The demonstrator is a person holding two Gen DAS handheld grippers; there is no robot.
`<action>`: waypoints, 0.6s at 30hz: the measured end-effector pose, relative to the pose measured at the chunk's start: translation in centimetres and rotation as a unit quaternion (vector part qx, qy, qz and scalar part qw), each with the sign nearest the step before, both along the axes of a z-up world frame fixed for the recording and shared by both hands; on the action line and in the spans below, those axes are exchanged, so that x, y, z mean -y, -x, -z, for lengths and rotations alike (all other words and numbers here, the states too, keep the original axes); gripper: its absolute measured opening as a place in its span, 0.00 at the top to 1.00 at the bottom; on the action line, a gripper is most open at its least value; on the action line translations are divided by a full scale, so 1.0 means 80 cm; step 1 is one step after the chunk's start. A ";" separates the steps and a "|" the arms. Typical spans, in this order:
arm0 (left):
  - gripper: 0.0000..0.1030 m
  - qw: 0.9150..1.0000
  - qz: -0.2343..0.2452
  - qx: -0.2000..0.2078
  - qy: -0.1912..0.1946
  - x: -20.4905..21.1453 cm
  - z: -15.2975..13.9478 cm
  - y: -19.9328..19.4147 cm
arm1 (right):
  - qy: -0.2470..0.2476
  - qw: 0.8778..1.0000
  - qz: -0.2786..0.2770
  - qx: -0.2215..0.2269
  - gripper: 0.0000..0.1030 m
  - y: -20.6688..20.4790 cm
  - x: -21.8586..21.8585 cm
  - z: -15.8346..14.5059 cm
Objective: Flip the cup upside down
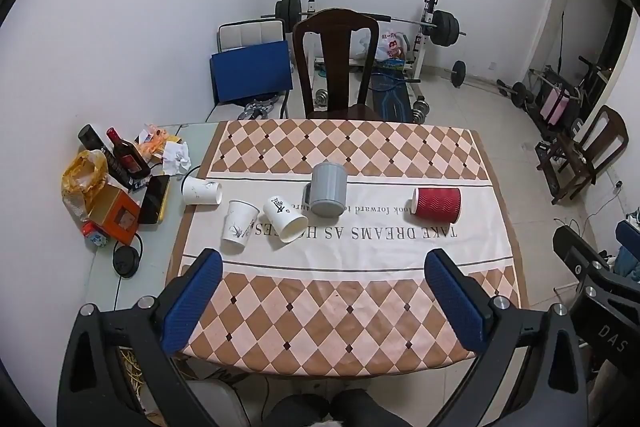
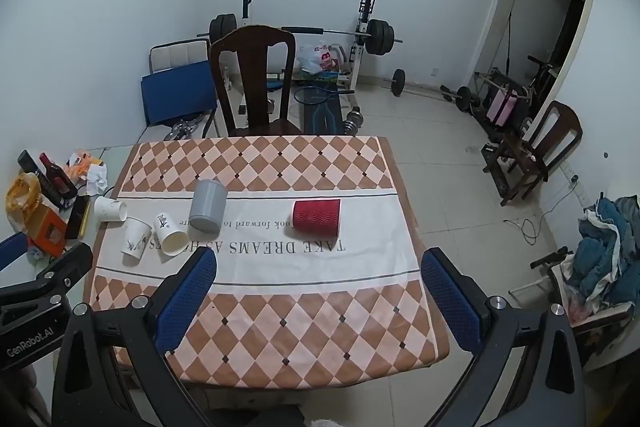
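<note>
Left gripper: held above the near edge of the table, fingers spread wide, nothing between them; its black frame is also seen at 9 o'clock in the right wrist view.
Right gripper: held above the near right part of the table, fingers spread wide, nothing gripped.
Table: covered by a checked brown and pink cloth with a white printed band across the middle.
Red cup: laid on its side on the white band, at 2 o'clock from the cloth's centre in the left wrist view, well apart from the other cups.
Grey mug: tilted or lying on the band near the middle, base toward the camera, handle at its left; which of the two cannot be told.
White cup with black mark: laid on its side, mouth toward the camera, just beside the grey mug at its 8 o'clock.
White cup with plant print: seen just left of that one, at its 9 o'clock; whether it stands mouth up or mouth down cannot be told.
Third white cup: laid on its side at the cloth's left edge, at 10 o'clock from the plant-print cup.
Clutter: a dark bottle, an orange box and crumpled paper are gathered on the bare tabletop at 9 o'clock.
Chair: placed at the far side of the table, at 12 o'clock.
Barbell rack: set against the back wall behind the chair.
</note>
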State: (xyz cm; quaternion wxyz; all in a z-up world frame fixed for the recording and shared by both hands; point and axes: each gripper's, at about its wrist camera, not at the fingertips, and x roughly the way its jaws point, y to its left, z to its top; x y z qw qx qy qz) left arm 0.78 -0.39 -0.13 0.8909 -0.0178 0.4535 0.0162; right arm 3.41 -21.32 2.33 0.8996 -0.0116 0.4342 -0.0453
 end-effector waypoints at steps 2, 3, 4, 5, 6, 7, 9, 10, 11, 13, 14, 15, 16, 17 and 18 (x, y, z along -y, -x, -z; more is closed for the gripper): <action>0.00 1.000 0.000 0.000 -0.001 0.001 0.000 -0.002 | 0.001 1.000 0.000 0.001 0.00 0.001 0.002 0.001; 0.00 1.000 0.000 0.001 -0.003 0.001 -0.001 -0.002 | 0.000 1.000 -0.001 0.001 0.00 0.001 0.004 0.001; 0.00 1.000 0.001 0.001 -0.002 0.001 0.000 -0.004 | -0.001 1.000 -0.001 0.003 0.00 0.002 0.006 0.001; 0.00 1.000 0.002 0.001 -0.004 0.008 0.002 -0.006 | 0.000 1.000 -0.001 0.002 0.00 0.001 0.004 0.000; 0.00 1.000 0.002 0.001 -0.004 0.010 0.000 -0.007 | 0.001 1.000 -0.001 0.002 0.00 0.000 0.003 0.000; 0.00 1.000 0.003 0.002 -0.004 0.010 0.000 -0.006 | 0.000 1.000 -0.001 0.003 0.00 0.001 0.005 0.000; 0.00 1.000 0.003 0.003 -0.005 0.011 0.000 -0.007 | 0.001 1.000 -0.001 0.004 0.00 0.000 0.002 -0.002; 0.00 1.000 0.003 0.003 -0.005 0.011 -0.001 -0.007 | 0.001 1.000 -0.001 0.004 0.00 -0.001 0.002 -0.002; 0.00 1.000 0.003 0.003 -0.005 0.011 -0.002 -0.009 | 0.000 1.000 0.000 0.003 0.00 -0.001 0.002 -0.003; 0.00 1.000 0.002 0.004 -0.005 0.012 -0.003 -0.009 | 0.000 1.000 -0.001 0.004 0.00 -0.002 0.002 -0.004; 0.00 1.000 0.002 0.004 -0.005 0.010 -0.004 -0.009 | 0.001 1.000 -0.001 0.004 0.00 -0.002 0.002 -0.005; 0.00 1.000 0.001 0.004 -0.004 0.010 -0.005 -0.010 | 0.000 1.000 -0.001 0.004 0.00 -0.002 0.002 -0.005; 0.00 1.000 0.001 0.003 -0.004 0.009 -0.005 -0.011 | 0.000 1.000 -0.001 0.003 0.00 -0.003 0.002 -0.005; 0.00 1.000 0.001 0.004 -0.004 0.009 -0.005 -0.010 | 0.000 1.000 -0.001 0.003 0.00 -0.003 0.002 -0.006; 0.00 1.000 0.001 0.005 -0.005 0.010 -0.004 -0.009 | 0.000 1.000 0.000 0.004 0.00 -0.003 0.002 -0.006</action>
